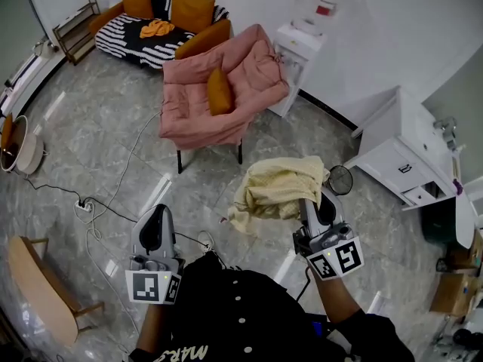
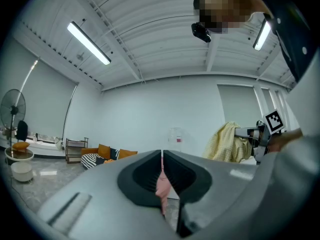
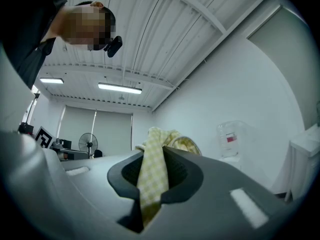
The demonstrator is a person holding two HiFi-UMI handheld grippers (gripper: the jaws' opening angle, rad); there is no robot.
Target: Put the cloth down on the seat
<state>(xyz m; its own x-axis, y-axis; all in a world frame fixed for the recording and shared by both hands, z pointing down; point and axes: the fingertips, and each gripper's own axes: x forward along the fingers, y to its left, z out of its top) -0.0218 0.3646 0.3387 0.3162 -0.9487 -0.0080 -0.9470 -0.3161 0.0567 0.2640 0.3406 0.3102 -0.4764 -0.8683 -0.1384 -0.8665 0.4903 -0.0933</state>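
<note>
Ahead and leftward of right gripper (image 1: 312, 202), well apart: pink armchair seat (image 1: 190, 110). Right jaws pinching bunched yellow cloth (image 1: 275, 187); left gripper (image 1: 158, 211) jaws pressed together, empty.

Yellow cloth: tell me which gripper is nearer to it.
Right. The right gripper is shut on the yellow cloth, which bunches ahead of it. The left gripper, shut and empty, is apart from the cloth, off to its left in the head view.
</note>
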